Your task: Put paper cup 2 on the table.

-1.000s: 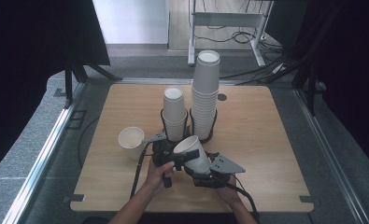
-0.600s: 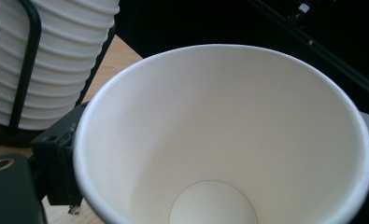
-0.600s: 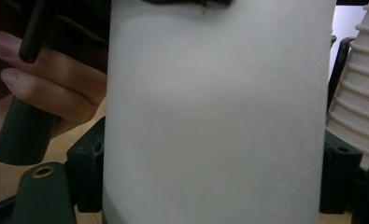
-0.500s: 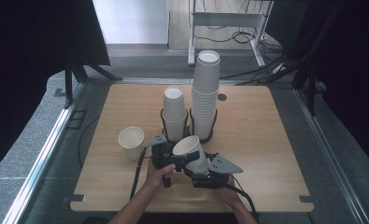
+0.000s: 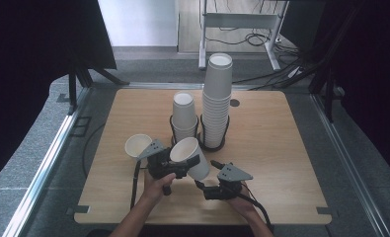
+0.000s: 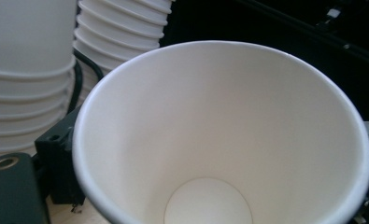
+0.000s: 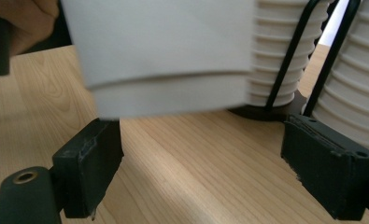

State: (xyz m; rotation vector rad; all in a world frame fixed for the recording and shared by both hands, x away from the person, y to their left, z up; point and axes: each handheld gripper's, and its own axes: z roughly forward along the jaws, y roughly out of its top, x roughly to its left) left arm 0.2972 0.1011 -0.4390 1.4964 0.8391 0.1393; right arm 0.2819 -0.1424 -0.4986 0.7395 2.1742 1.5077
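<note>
White paper, smooth and matte, makes up every cup here. One tapered white paper cup (image 5: 191, 157) is tilted on its side above the pale wooden surface (image 5: 281, 148), its round open mouth turned toward the stacks; the left tongs (image 5: 178, 163) are clamped on its wall, and their jaws have just been closing on it. In the left gripper view the cup's (image 6: 224, 140) smooth conical inside and flat round bottom face the camera, a thin rolled rim circling the mouth.

Just right of it, the right tongs (image 5: 208, 174) rest low over the wood with their black blocky jaws spread wide and nothing between the pads; they have just been opening. In the right gripper view the cup's base (image 7: 168, 93) hangs above and ahead of those jaws, clear of them.

A second single white paper cup (image 5: 137, 145) stands on the wood just left of the left tongs. Two nested stacks sit behind, each in a black wire ring holder: a short stack (image 5: 184, 114) and a tall stack (image 5: 216, 98), their rims forming ribbed bands. The wood shows fine straight grain.
</note>
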